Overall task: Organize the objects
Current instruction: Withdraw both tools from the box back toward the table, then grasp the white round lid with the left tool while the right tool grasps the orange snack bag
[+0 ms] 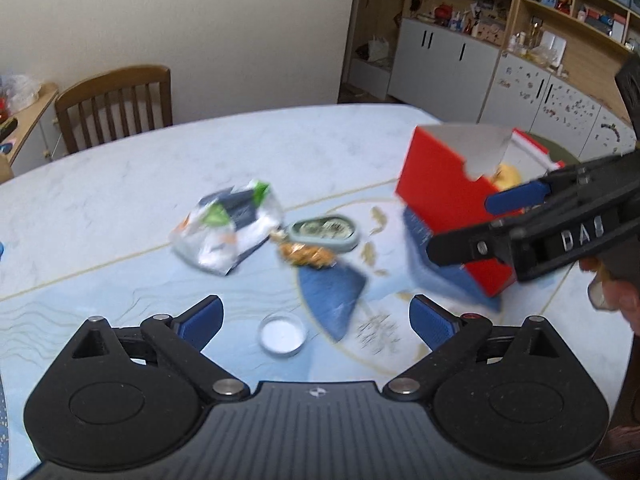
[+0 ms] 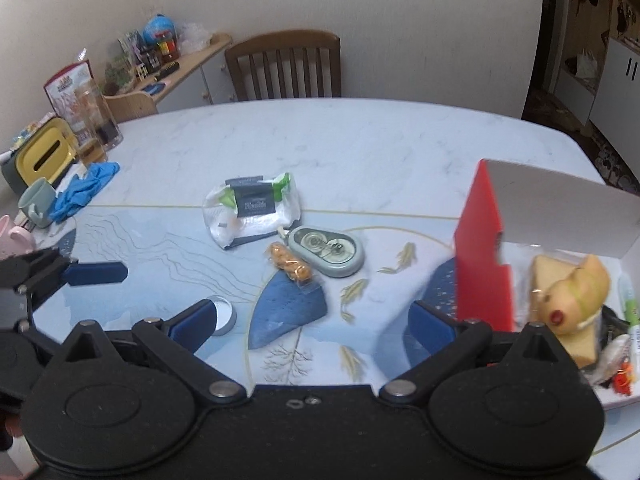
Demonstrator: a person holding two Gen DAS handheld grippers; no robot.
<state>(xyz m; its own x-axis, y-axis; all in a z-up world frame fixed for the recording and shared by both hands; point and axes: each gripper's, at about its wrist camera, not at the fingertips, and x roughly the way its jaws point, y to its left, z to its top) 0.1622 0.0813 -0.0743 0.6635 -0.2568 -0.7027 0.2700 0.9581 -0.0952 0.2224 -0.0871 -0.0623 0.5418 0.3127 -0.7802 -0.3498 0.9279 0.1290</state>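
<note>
Both the left hand-held gripper [image 1: 316,316] and right hand-held gripper [image 2: 312,320] gape empty over mid-bench, where the crinkly wipes packet [image 2: 252,210] looks light and soft, best pinched at an edge.

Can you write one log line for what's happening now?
left gripper: open, empty | right gripper: open, empty | box: open | packet: on table

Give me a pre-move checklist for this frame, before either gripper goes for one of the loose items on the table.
1. Left gripper open and empty: ok.
2. Right gripper open and empty: ok.
3. Red box open to receive items: ok, flap raised, contents visible inside.
4. Loose items apart enough for a clean pick: not ok, the orange snack packet lies right against the grey tape dispenser.
5. White wipes pack unobstructed: ok.
6. Small round lid reachable: ok, just ahead of both grippers.
</note>
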